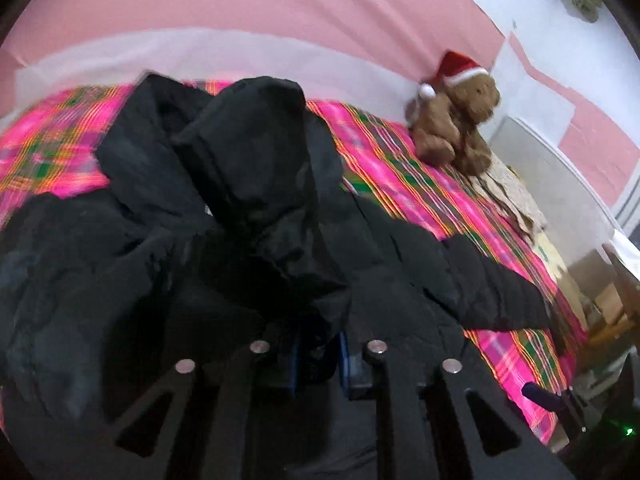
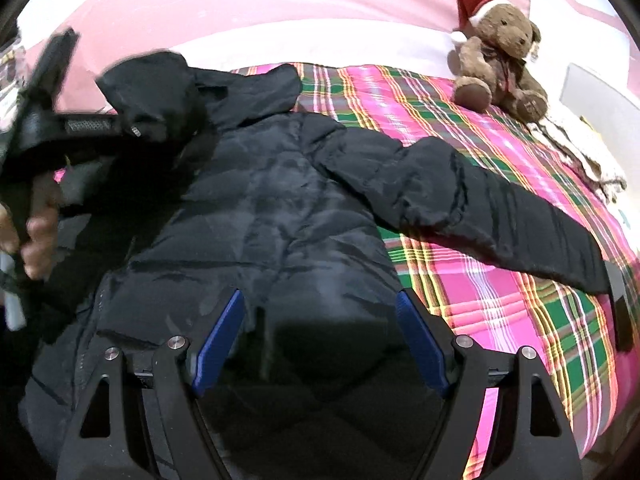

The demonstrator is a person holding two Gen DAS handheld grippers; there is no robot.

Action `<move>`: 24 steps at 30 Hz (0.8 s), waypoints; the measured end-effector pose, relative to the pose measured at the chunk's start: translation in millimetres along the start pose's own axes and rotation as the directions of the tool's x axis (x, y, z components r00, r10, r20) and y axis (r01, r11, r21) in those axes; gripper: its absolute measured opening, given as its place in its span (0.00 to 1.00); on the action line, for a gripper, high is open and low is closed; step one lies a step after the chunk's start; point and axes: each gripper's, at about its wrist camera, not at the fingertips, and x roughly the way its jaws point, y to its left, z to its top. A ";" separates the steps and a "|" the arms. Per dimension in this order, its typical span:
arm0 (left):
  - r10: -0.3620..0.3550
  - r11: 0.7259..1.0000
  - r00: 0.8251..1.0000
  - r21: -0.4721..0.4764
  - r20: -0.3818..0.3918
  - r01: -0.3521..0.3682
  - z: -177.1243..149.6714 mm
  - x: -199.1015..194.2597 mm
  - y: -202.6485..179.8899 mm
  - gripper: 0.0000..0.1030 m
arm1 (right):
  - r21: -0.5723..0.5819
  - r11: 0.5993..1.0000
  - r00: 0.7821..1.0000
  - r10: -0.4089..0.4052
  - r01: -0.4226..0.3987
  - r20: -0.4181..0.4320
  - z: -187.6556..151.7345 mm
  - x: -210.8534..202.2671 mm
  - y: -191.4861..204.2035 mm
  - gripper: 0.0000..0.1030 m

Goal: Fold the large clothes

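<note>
**Black puffer jacket spread on the plaid bed, one sleeve lifted**

Left wrist view: the left gripper (image 1: 318,354) sits low over a black quilted puffer jacket (image 1: 168,264), its blue-padded fingers (image 1: 354,368) close together with a fold of dark fabric bunched between them. Whether the pads actually press on that fabric cannot be told, since the cloth hides the tips. A bulky sleeve (image 1: 256,152) of the jacket rises from the fingers towards the camera. The jacket lies on a bright pink, green and yellow plaid bedspread (image 1: 400,168). A brown teddy bear in a red Santa hat (image 1: 456,116) sits at the far edge of the bed, against a pink and white wall (image 1: 280,12).

Right wrist view: the right gripper (image 2: 320,344) hovers over the jacket's body (image 2: 264,216), its jaws spread wide with nothing between the blue pads (image 2: 218,340). The jacket's other sleeve (image 2: 480,208) lies stretched flat across the bedspread (image 2: 420,100) to the right. At the left edge a hand (image 2: 38,236) holds the left gripper's black handle, and the lifted sleeve end (image 2: 156,92) hangs at its tip. The teddy bear (image 2: 500,52) sits well apart from the jacket.
</note>
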 end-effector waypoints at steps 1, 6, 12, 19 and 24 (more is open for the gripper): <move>-0.025 1.000 1.000 -0.010 -0.015 0.024 -0.7 4.7 -1.7 0.38 | 0.006 1.000 1.000 -0.002 0.002 0.002 0.7 0.1 -2.7 0.75; -0.136 0.990 0.991 -0.032 0.000 0.136 -0.7 -5.9 -13.4 0.81 | 0.032 0.999 1.000 0.001 -0.002 0.026 3.7 -6.5 -10.8 0.76; -0.198 0.980 0.978 0.021 0.063 0.197 9.6 -54.5 -15.6 0.84 | 0.058 0.998 0.997 0.021 -0.025 0.069 16.4 -17.0 -9.1 0.76; 0.072 0.997 0.984 0.004 0.162 -0.073 31.0 -89.4 62.4 0.83 | -0.005 0.996 0.994 0.090 -0.090 0.067 49.1 0.1 22.1 0.76; 0.281 0.958 0.955 -0.095 0.093 -0.272 41.7 -72.0 148.3 0.69 | -0.057 0.987 0.988 0.154 -0.153 0.012 86.9 48.7 54.2 0.66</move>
